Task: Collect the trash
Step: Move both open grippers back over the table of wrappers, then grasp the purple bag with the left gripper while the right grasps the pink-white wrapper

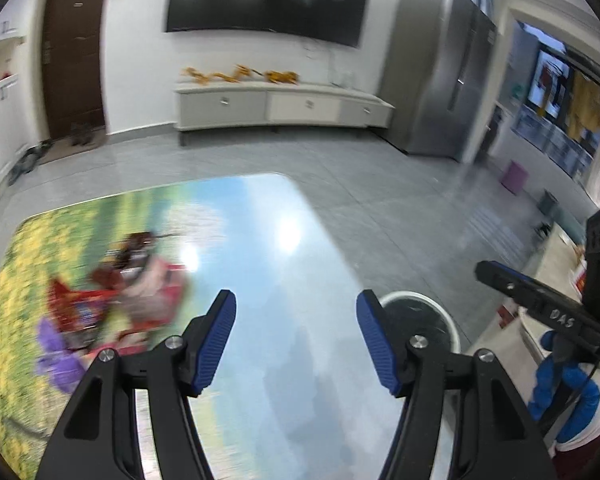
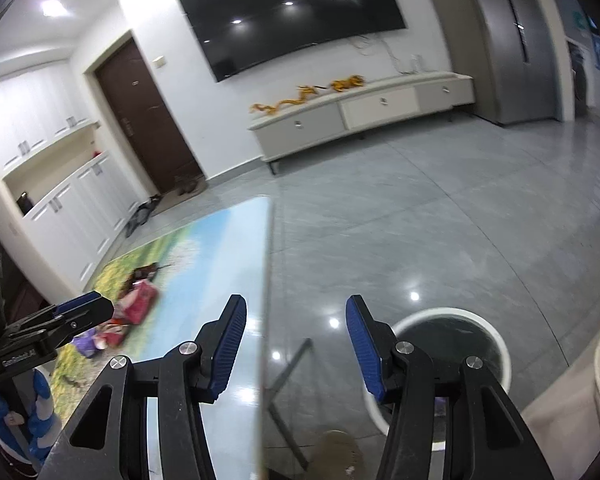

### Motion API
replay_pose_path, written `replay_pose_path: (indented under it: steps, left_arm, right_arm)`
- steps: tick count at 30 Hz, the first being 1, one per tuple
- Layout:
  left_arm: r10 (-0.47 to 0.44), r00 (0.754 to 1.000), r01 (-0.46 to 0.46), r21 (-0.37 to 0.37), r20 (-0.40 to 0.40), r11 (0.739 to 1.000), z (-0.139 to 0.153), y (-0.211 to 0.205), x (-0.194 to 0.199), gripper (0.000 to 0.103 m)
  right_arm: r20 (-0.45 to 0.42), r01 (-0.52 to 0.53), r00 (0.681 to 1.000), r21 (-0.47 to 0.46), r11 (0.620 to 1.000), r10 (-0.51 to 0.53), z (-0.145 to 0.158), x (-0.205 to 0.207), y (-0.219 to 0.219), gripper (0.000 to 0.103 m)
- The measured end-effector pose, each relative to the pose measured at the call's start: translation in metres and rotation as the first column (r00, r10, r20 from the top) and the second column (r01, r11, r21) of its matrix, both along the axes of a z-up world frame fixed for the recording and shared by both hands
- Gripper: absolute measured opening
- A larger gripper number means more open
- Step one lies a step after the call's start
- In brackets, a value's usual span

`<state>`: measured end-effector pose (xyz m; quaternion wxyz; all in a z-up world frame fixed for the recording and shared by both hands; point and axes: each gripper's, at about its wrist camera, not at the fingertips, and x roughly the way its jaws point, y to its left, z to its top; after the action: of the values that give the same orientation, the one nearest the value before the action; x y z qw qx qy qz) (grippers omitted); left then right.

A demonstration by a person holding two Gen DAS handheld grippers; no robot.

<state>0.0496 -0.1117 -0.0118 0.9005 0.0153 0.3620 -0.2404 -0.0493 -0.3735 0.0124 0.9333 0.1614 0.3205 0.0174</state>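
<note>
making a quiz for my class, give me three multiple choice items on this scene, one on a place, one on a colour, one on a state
1. Where is the trash pile?
A. on the table
B. in the bin
C. on the TV stand

2. What colour is the bin rim?
A. red
B. white
C. yellow

3. How do the left tongs and right tongs stand?
A. both shut on wrappers
B. one open, one shut
C. both open, holding nothing

Answers:
1 A, the red and purple wrappers lie on the table, on its picture top.
2 B, a white ring runs around the bin's dark inside, on the floor beside the table.
3 C, each wrist view shows a wide gap between the blue pads with nothing in it.
</note>
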Motion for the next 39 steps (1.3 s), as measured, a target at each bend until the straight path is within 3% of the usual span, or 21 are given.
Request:
replay_pose_path:
  steps: [4, 8, 16, 30, 39]
  left_arm:
    - [0.09, 0.996, -0.09, -0.029, 0.012, 0.996, 0.002, 0.055, -0.001, 0.07]
    - [0.179, 0.984, -0.179, -0.043, 0.007, 0.983, -0.004, 0.102, -0.001, 0.07]
    - [0.334, 0.939, -0.338, -0.038, -0.078, 0.94, -0.049, 0.177, 0.005, 0.07]
    - [0.373, 0.916, -0.383, -0.038, -0.148, 0.923, -0.09, 0.194, 0.044, 0.07]
    - [0.366, 0.916, -0.379, -0.056, -0.163, 0.924, -0.105, 0.21, 0.054, 0.069]
  right_arm:
    - [0.015, -0.062, 0.998, -0.017, 0.998, 0.062, 0.011, 0.011, 0.033, 0.049]
    - [0.013, -0.136, 0.991, -0.028, 0.99, 0.136, 0.016, 0.023, 0.07, 0.049]
    - [-0.053, -0.27, 0.962, -0.03, 0.962, 0.268, -0.005, 0.049, 0.141, 0.05]
    - [-0.197, -0.425, 0.883, 0.051, 0.904, 0.426, -0.066, 0.087, 0.238, 0.051]
    - [-0.228, -0.399, 0.879, 0.124, 0.908, 0.418, -0.086, 0.115, 0.269, 0.052]
